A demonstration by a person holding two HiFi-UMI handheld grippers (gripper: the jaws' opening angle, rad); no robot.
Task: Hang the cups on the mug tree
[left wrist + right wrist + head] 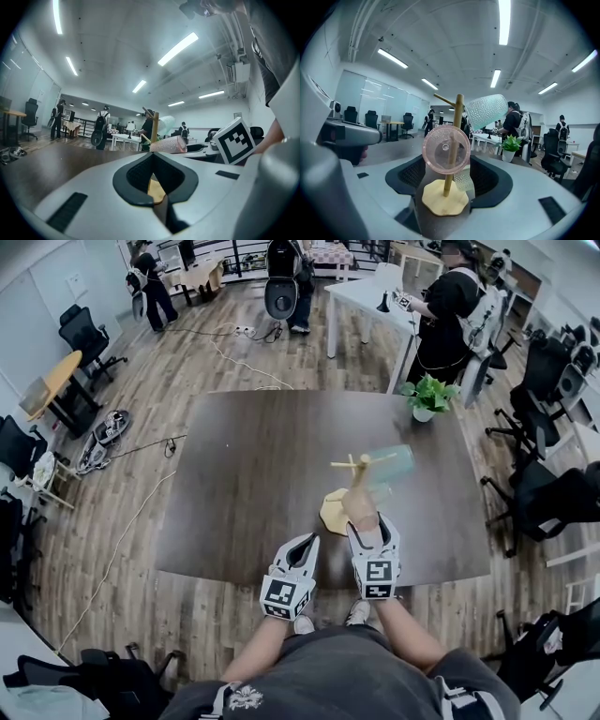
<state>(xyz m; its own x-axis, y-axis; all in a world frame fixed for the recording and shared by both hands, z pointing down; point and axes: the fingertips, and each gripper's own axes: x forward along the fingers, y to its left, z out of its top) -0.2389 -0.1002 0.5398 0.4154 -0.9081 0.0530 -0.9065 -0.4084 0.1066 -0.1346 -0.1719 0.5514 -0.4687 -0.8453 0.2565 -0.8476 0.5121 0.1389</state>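
Two jaws on the right gripper (444,208) stand wide apart with nothing in them — the pink cup (446,149) is straight ahead, just past their tips, round bottom facing them. It lies sideways against the mug tree (459,110), on a peg, I think. The left gripper (154,197) has its jaws pressed together, empty, farther off to the side. The see-through green cup (486,110) sits higher up, tilted.

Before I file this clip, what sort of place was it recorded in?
Most likely an open-plan office or lab: rolling office chairs around the edges, white desks at the far end, long ceiling light strips, and a wood-plank floor.
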